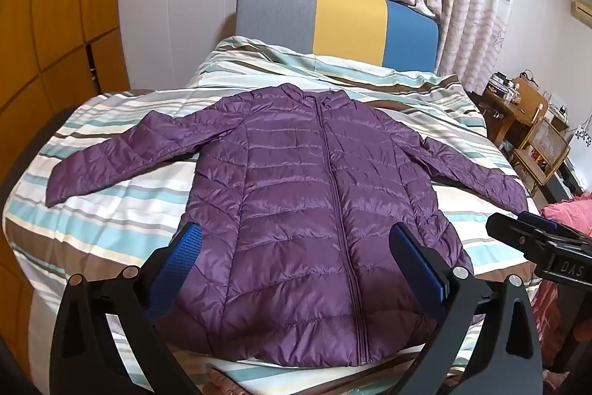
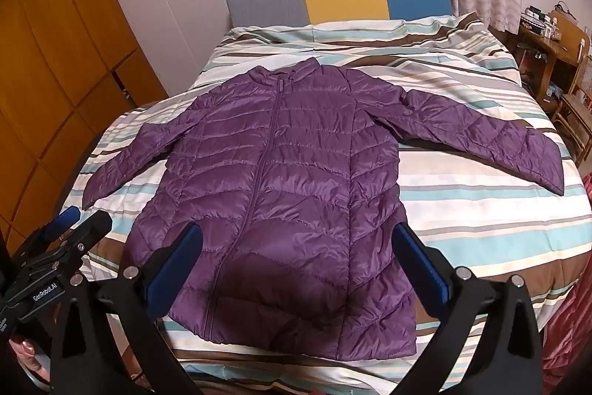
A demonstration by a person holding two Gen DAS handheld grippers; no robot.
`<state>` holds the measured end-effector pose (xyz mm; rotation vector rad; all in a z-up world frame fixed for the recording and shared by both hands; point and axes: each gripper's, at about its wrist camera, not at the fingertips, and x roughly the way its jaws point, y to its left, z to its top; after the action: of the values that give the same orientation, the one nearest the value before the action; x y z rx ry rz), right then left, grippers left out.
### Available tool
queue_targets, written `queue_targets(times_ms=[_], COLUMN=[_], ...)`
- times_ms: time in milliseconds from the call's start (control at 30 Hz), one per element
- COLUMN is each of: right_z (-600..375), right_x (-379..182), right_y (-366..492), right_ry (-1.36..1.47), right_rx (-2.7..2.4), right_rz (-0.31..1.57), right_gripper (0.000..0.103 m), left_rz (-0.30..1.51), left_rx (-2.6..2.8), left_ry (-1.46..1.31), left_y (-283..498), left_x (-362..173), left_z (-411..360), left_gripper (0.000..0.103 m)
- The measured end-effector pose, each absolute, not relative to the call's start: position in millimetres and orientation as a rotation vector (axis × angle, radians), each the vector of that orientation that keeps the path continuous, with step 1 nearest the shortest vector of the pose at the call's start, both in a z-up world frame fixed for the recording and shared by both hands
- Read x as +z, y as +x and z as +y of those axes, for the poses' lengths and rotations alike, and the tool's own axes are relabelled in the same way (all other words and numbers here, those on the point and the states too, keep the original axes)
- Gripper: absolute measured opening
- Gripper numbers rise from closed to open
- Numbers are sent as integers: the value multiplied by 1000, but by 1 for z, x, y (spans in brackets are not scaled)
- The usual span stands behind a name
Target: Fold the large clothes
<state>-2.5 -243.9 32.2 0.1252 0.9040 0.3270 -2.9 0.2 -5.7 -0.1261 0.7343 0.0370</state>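
Purple quilted jacket lies flat, zipped, sleeves spread, on the striped duvet just ahead of both claws. Left gripper and right gripper hover above its hem, fingers apart, holding nothing.

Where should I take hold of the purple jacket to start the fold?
Probably the left sleeve at its cuff, coming from the bed's left side with the left gripper. The jacket lies flat, zipped, with its sleeves spread, so the cuff is a free edge to pinch.
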Motion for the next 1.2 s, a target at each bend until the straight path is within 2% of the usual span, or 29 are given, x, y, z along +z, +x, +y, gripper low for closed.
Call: queue_targets(times_ms=[1200], right_z=[-246], right_x=[29], right_y=[-1], right_ry=[132], right_rx=[331], right_rz=[916], right_gripper=[101], left_rz=[747], left_rx=[34], left_ry=[-134], left_y=[-8], left_x=[-14], left_z=[-14], left_gripper=[100])
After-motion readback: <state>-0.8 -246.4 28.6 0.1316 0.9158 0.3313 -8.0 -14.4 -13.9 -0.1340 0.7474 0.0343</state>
